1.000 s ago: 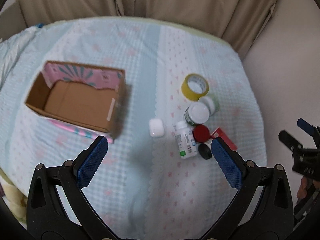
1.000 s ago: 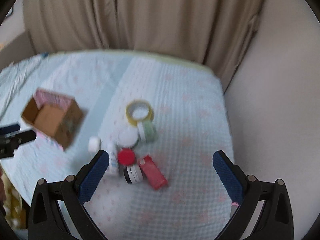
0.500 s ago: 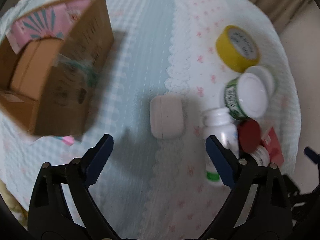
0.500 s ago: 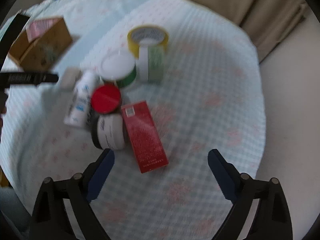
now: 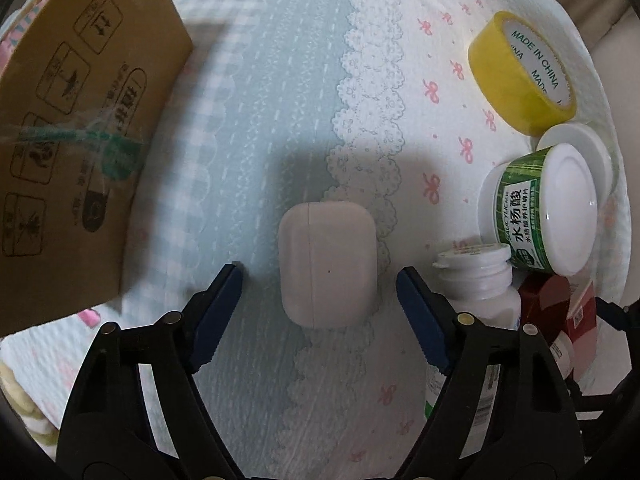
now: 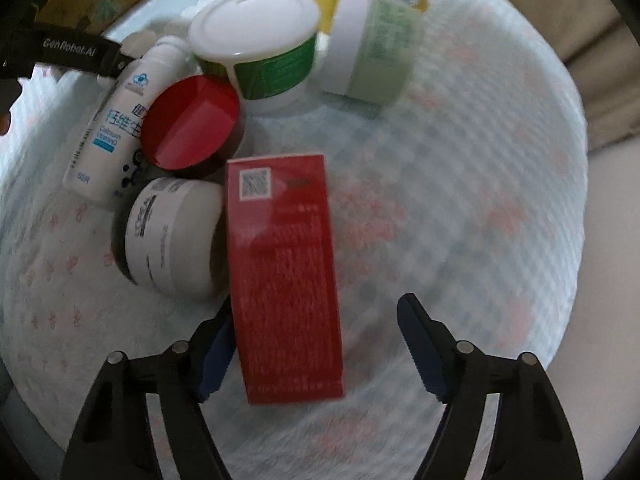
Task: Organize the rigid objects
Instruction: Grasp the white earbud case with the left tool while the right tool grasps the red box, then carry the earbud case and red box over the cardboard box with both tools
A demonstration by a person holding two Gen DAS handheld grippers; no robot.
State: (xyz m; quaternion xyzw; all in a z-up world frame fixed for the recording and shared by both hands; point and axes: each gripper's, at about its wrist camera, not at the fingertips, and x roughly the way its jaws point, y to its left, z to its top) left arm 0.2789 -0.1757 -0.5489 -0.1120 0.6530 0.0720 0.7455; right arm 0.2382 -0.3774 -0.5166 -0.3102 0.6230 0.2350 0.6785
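My left gripper (image 5: 320, 304) is open, its fingers on either side of a white earbud case (image 5: 327, 263) lying on the cloth, not touching it. My right gripper (image 6: 316, 344) is open around the near end of a red carton (image 6: 284, 268) lying flat; the left finger is partly hidden behind it. Beside the carton lie a white-and-black jar (image 6: 168, 236), a red-lidded jar (image 6: 190, 128), a white pill bottle (image 6: 108, 128), a green-labelled tub (image 6: 260, 48), a pale green jar (image 6: 372, 48) and a yellow tape roll (image 5: 524, 76).
A cardboard box (image 5: 76, 140) stands close at the left in the left wrist view. The objects lie on a pale blue and white quilted cloth (image 5: 280, 80). Beige curtain and floor show at the right edge (image 6: 604, 60). The left gripper's arm (image 6: 68, 54) reaches in at upper left.
Both grippers have come down close to the cloth. The left one now straddles the earbud case; the right one now straddles the red carton's near end.
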